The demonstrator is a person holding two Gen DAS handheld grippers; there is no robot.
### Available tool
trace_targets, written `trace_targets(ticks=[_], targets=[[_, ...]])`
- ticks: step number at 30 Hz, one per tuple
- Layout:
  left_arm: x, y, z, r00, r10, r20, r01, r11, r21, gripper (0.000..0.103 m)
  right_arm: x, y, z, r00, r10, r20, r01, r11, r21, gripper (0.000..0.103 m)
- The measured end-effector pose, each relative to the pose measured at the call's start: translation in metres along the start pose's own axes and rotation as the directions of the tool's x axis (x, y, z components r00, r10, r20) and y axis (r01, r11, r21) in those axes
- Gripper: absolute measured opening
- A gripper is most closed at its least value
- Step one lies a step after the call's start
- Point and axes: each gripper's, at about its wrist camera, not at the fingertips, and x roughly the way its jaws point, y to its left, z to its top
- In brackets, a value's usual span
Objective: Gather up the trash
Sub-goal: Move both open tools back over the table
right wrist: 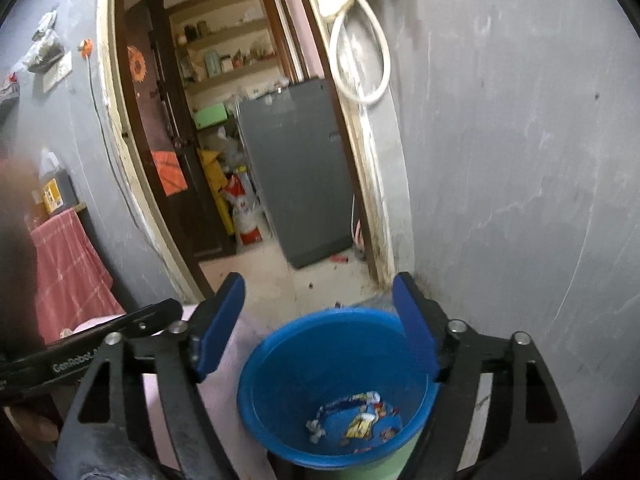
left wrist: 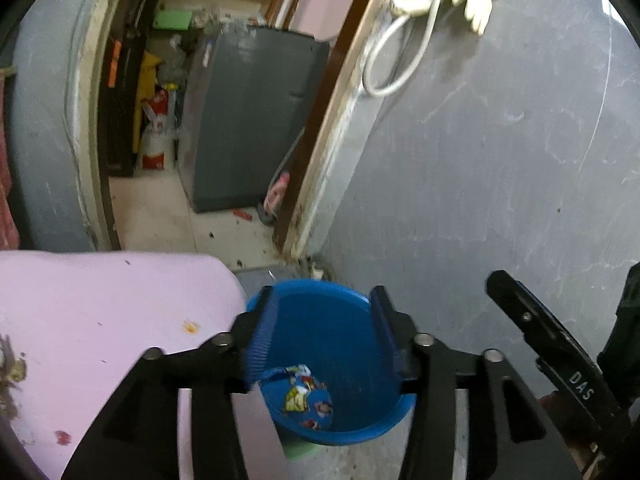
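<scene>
A blue bin (left wrist: 340,312) stands on the floor by the grey wall, next to a pink mattress (left wrist: 100,312). It also shows in the right wrist view (right wrist: 320,344). Colourful wrappers (left wrist: 306,400) lie at its bottom, seen too in the right wrist view (right wrist: 360,420). My left gripper (left wrist: 326,320) is open and empty above the bin. My right gripper (right wrist: 320,320) is open and empty above the bin, a little higher. The right gripper's black body (left wrist: 560,344) shows at the right edge of the left wrist view.
A doorway opens ahead with a grey fridge (right wrist: 296,168) and a gas cylinder (right wrist: 244,212) behind it. A white cable (right wrist: 360,52) hangs on the wall (right wrist: 520,200). A red cloth (right wrist: 68,272) hangs at left. Crumbs (left wrist: 12,372) and stains mark the mattress.
</scene>
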Motion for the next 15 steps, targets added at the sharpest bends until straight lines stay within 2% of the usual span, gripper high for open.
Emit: trace_targets(ticks=[2, 4, 6, 7, 9, 15], targets=[[-0.013, 0.002, 0.005, 0.999, 0.008, 0.037, -0.008, 1.0, -0.004, 0.061, -0.01, 0.005, 0.005, 0.999, -0.001, 0.037, 0.002, 1.0, -0.013, 0.083], [-0.027, 0.005, 0.01, 0.997, 0.021, 0.076, -0.021, 1.0, -0.002, 0.07, -0.02, 0.01, 0.009, 0.997, -0.004, 0.074, 0.007, 1.0, -0.029, 0.092], [-0.041, 0.009, 0.015, 0.993, 0.038, 0.108, -0.039, 0.999, 0.001, 0.084, -0.027, 0.016, 0.012, 0.995, -0.007, 0.099, 0.011, 0.999, -0.038, 0.099], [-0.049, 0.012, 0.016, 0.99, 0.053, 0.128, -0.054, 0.999, 0.002, 0.087, -0.032, 0.019, 0.013, 0.993, -0.005, 0.115, 0.01, 0.999, -0.043, 0.102], [-0.067, 0.018, 0.018, 0.982, 0.08, 0.171, -0.082, 0.997, 0.002, 0.099, -0.039, 0.024, 0.015, 0.991, 0.001, 0.137, 0.006, 0.999, -0.05, 0.103], [-0.113, 0.034, 0.014, 0.955, 0.151, 0.254, -0.157, 0.988, 0.003, 0.101, -0.058, 0.045, 0.016, 0.982, 0.035, 0.186, -0.019, 0.996, -0.086, 0.103]])
